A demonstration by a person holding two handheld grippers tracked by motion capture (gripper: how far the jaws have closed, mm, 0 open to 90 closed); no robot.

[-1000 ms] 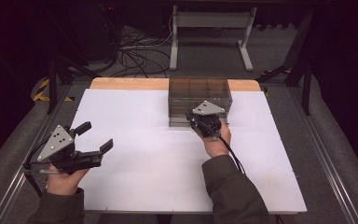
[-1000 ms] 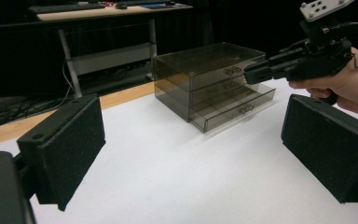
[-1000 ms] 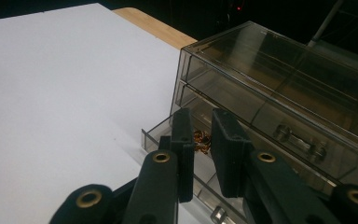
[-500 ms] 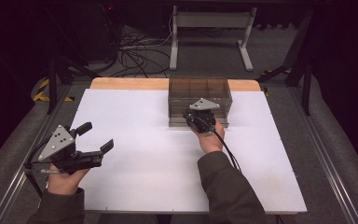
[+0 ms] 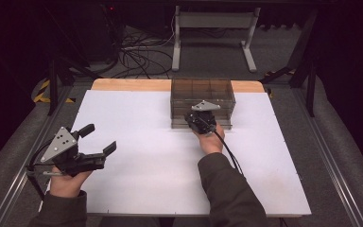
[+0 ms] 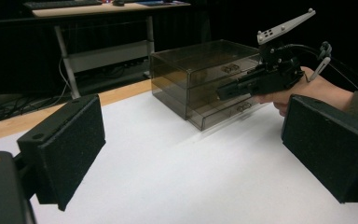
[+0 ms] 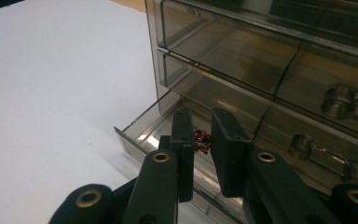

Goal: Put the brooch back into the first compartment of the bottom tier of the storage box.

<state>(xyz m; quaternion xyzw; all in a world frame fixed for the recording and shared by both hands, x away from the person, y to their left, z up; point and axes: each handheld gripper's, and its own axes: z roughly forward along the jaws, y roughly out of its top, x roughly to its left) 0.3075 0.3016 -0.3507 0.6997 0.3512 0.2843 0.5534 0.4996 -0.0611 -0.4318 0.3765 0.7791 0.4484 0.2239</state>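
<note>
White table (image 5: 137, 179), smoked drawer box (image 5: 203, 92), no legible writing

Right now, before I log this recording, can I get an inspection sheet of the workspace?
Surface: white table top, wooden strip at far edge.
Job's things: smoky clear drawer box; bottom drawer pulled out a little, small copper-coloured item inside.
Clutter: nothing seen.
Grippers: left gripper open, off to the side; right gripper shut at the open drawer, gripping nothing visible.
Cables: right gripper's cable along the sleeve.
Surroundings: dark floor, cables, metal stand.
</note>
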